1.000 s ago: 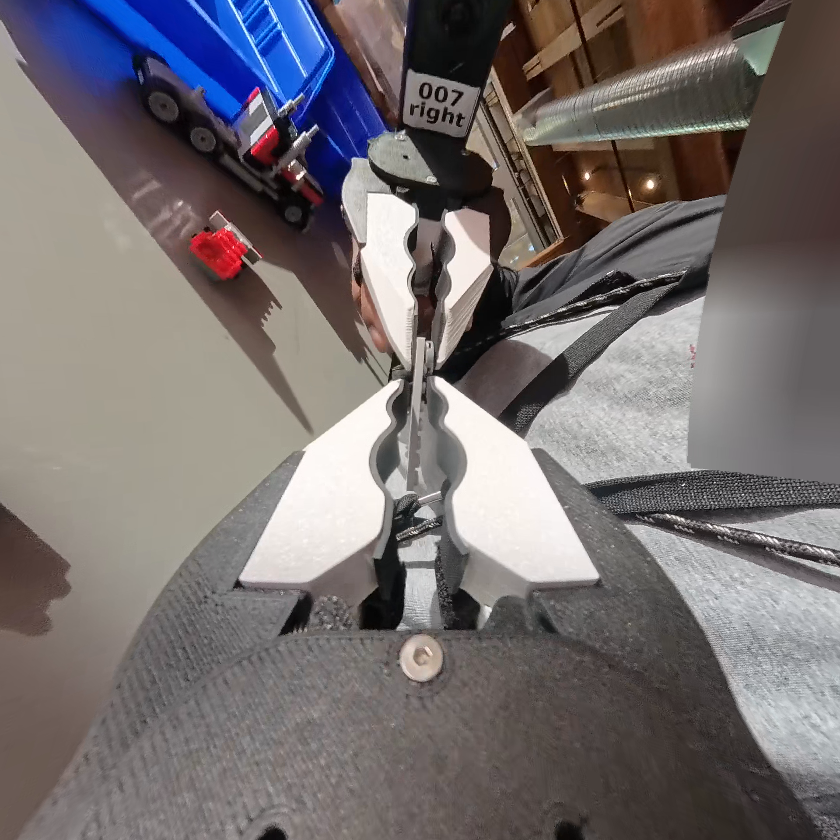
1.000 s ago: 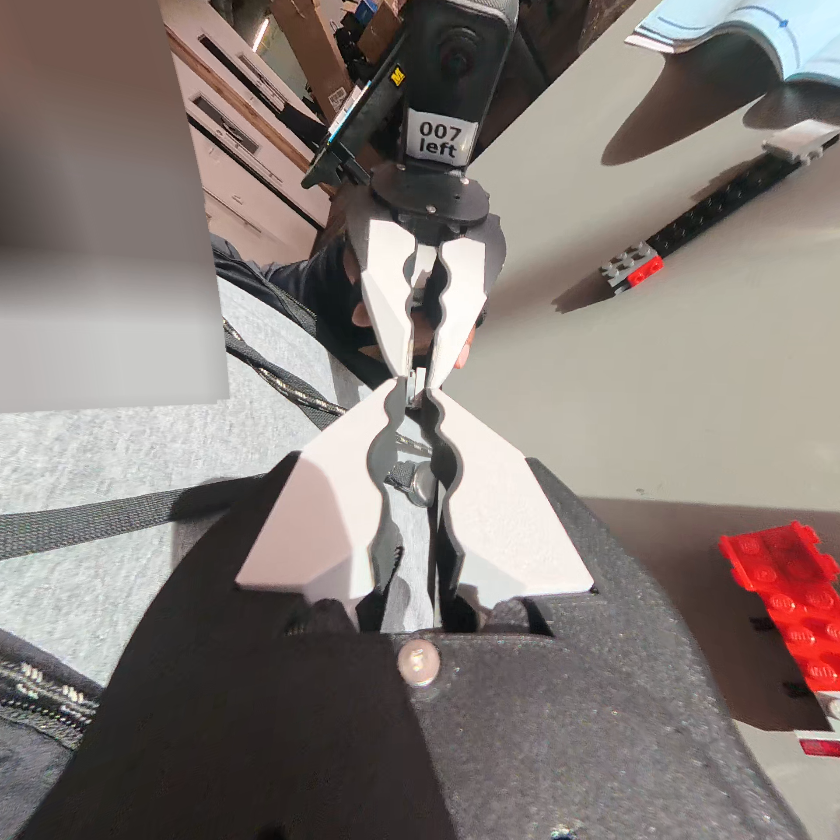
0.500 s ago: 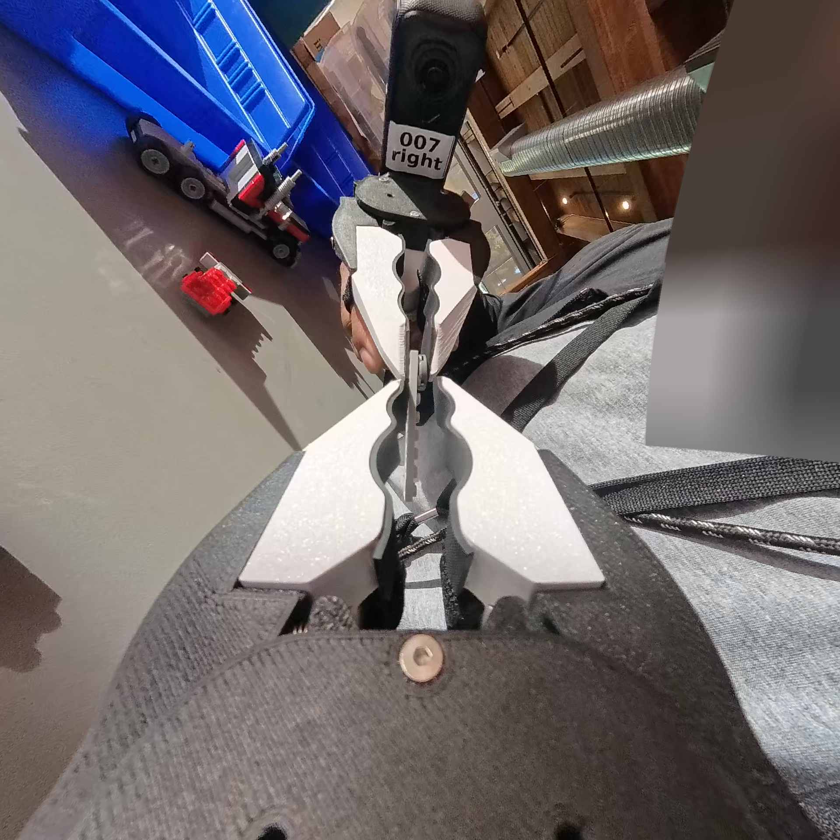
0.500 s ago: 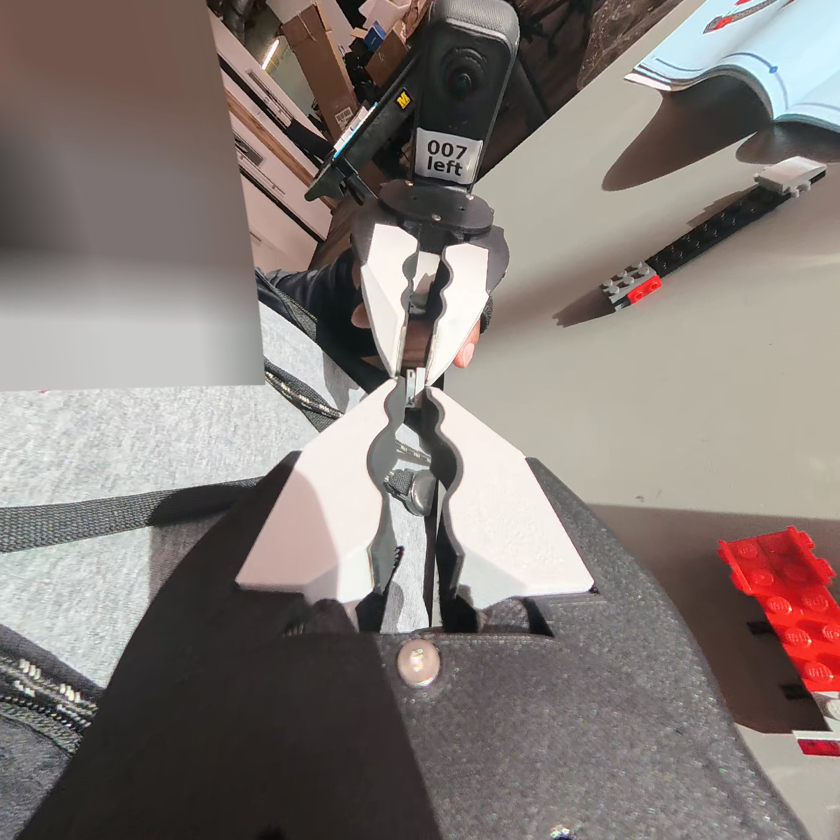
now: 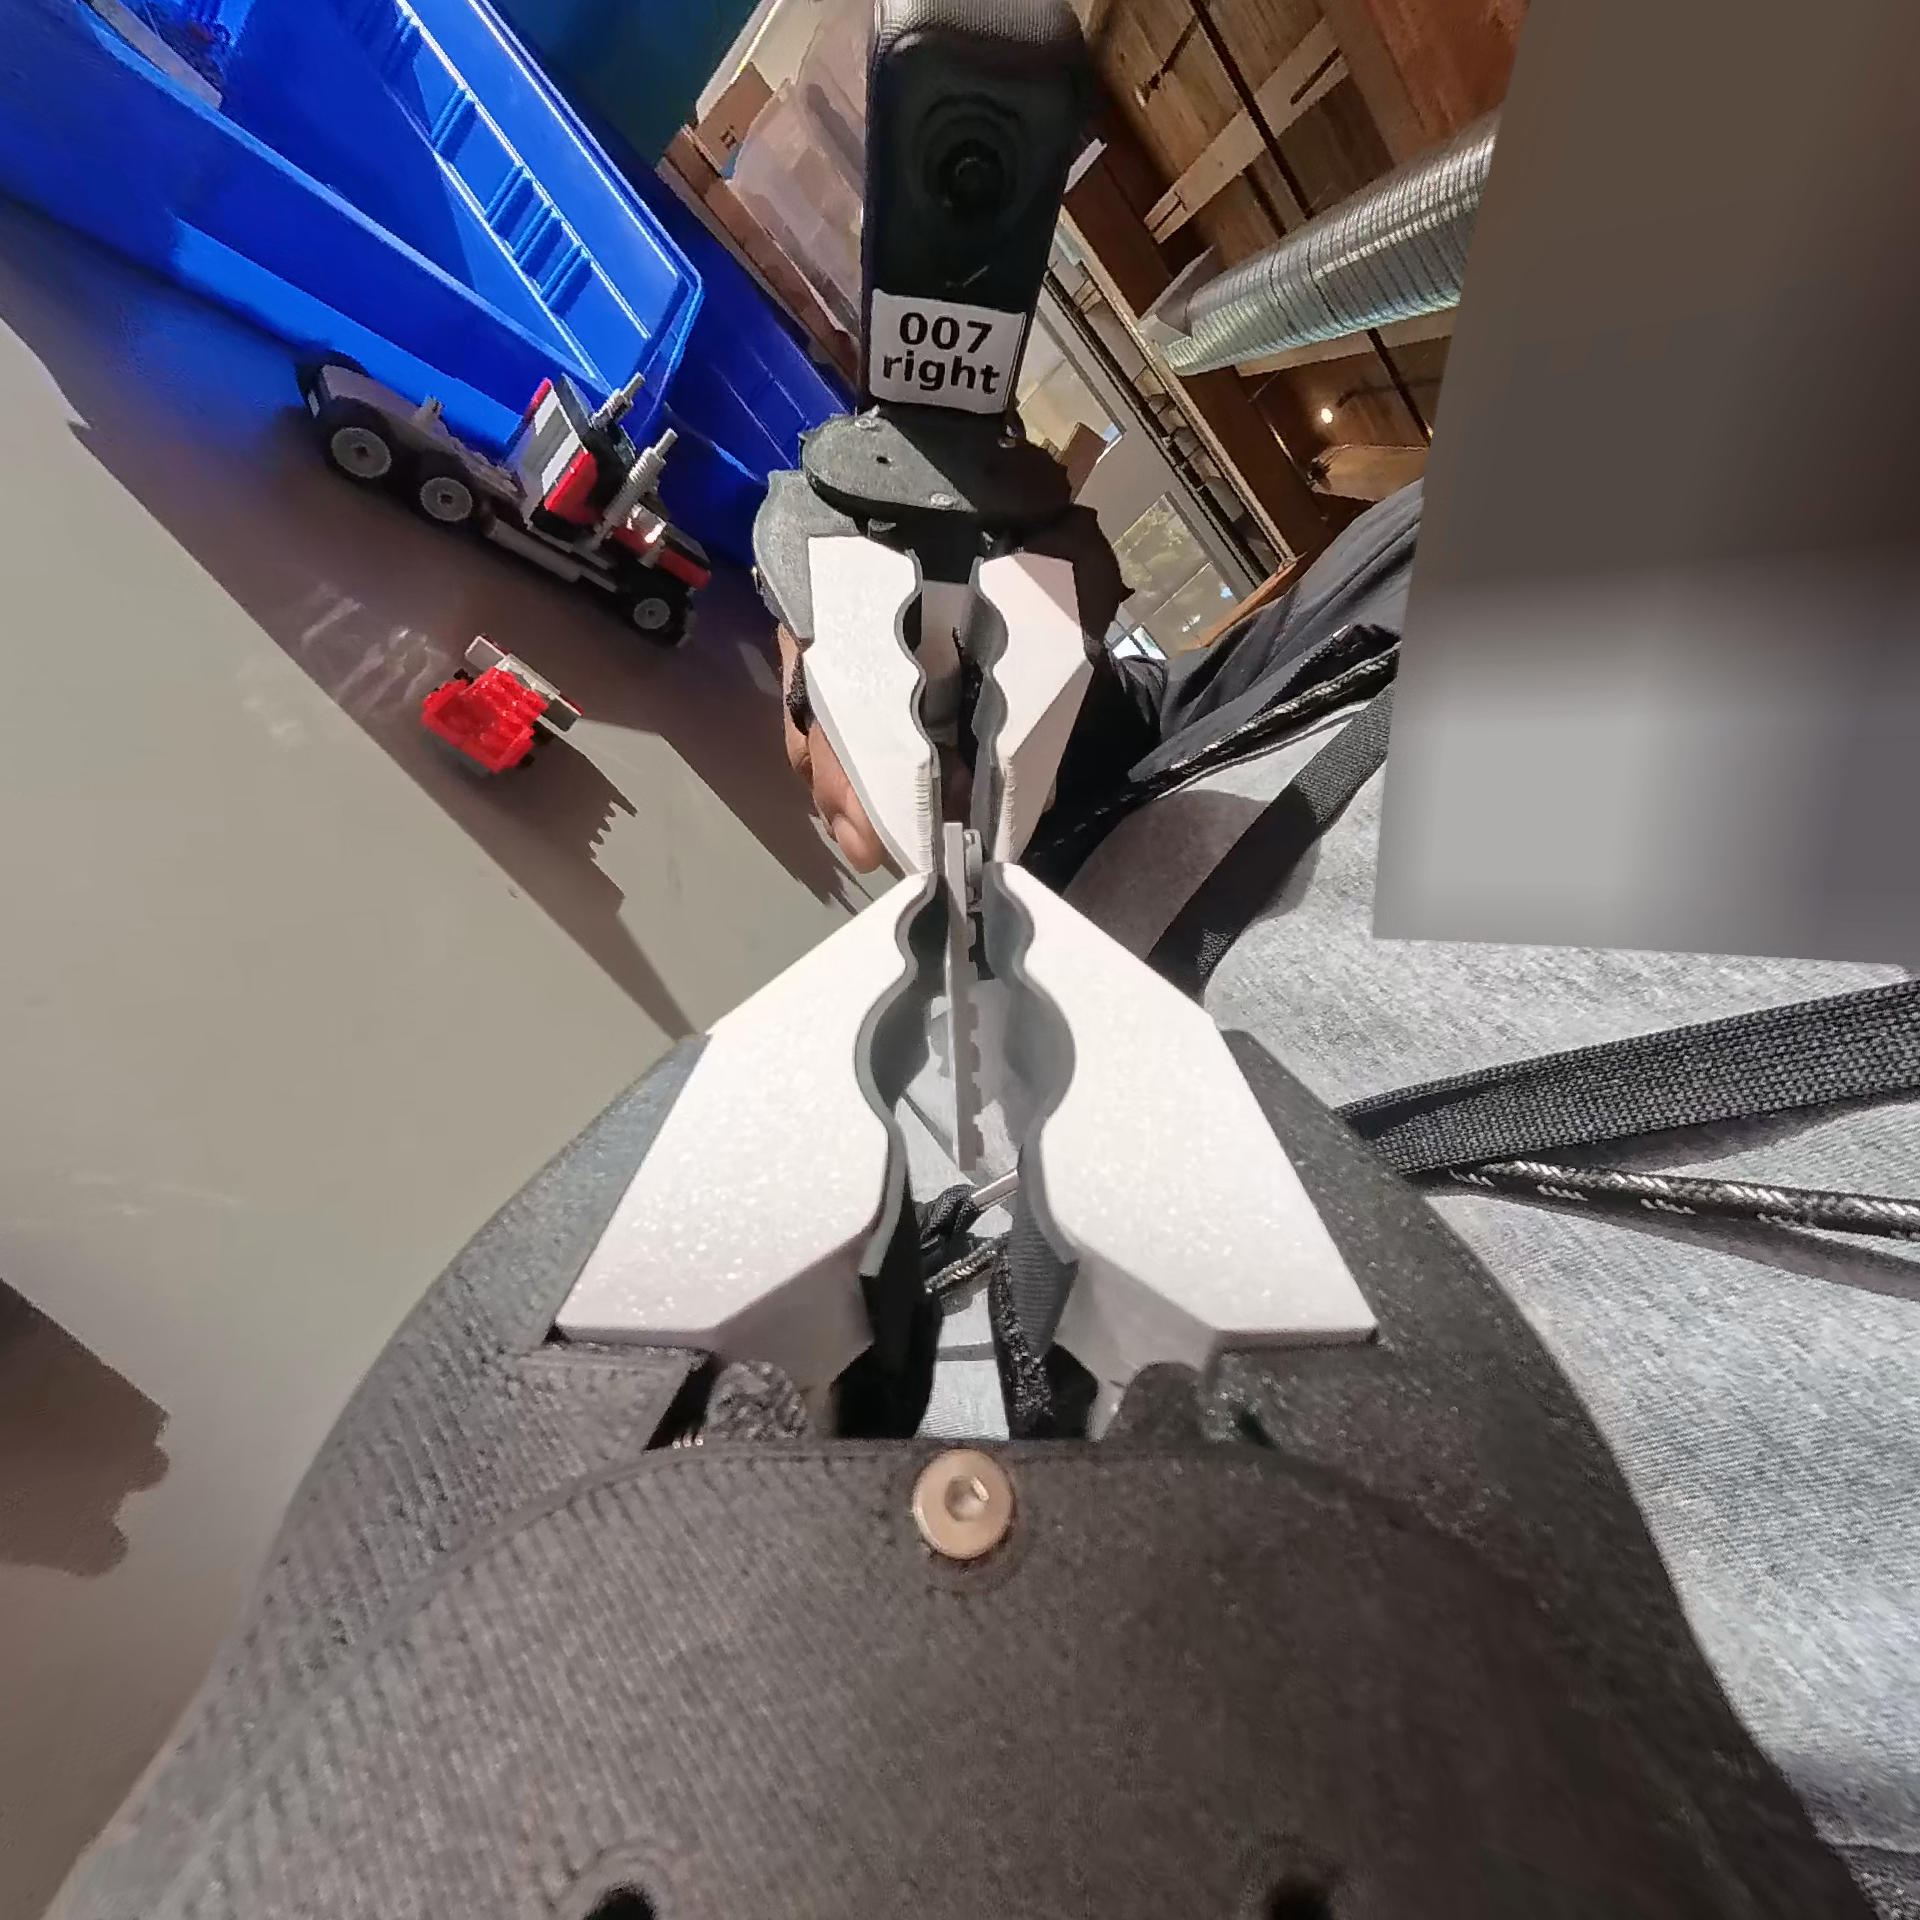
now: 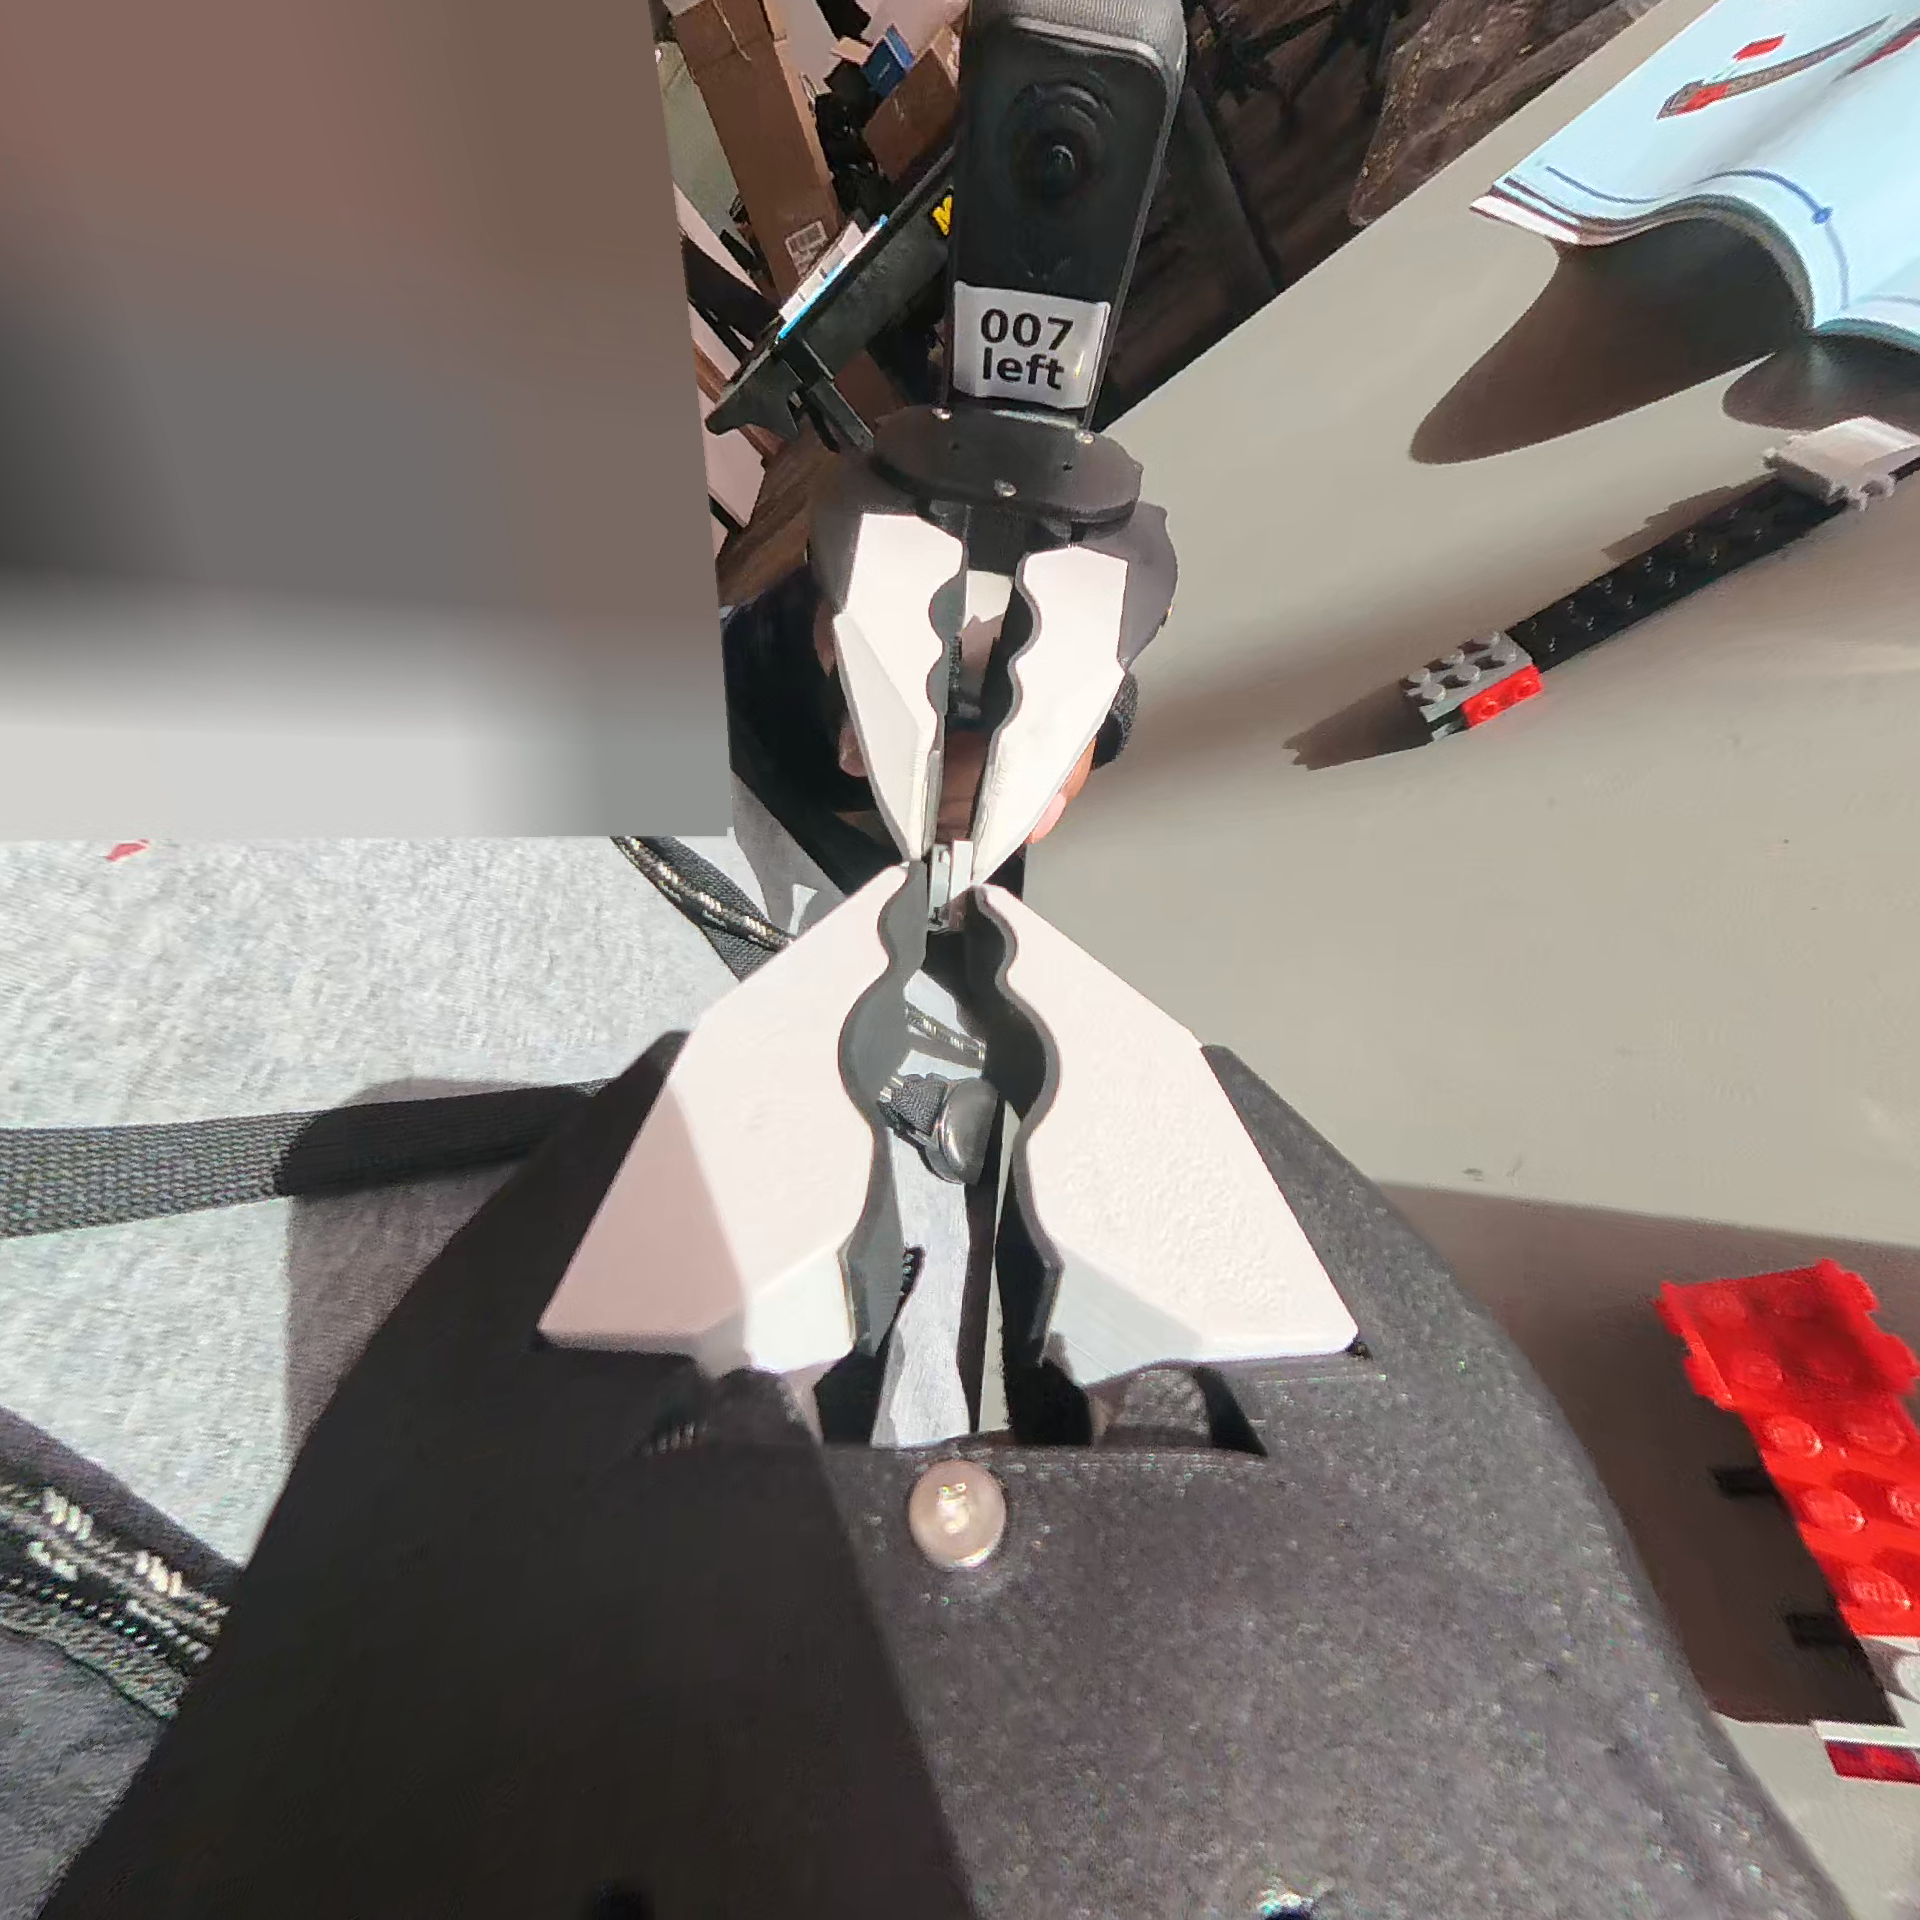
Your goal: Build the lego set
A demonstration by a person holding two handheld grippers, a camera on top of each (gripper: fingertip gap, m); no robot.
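Tip to tip above the table (image 5: pixel 208 1039), the two tools keep their shared hold while the pair swings round. The finished truck (image 5: pixel 520 499) and the blue bin (image 5: pixel 364 208) at 10 o'clock in the left wrist view now sit lower and fuller in the view than a second ago. The left gripper (image 5: pixel 961 883) stays clamped on a thin grey plate (image 5: pixel 958 997) seen edge-on, studs showing. The right gripper (image 6: pixel 943 899), meeting it from 12 o'clock, is pinched on the plate's far end, though a small piece seated there may be what it holds. The grip looks unchanged, so the press or handover is likely unfinished. A red sub-assembly (image 5: pixel 488 717) at 10 o'clock waits on the table.
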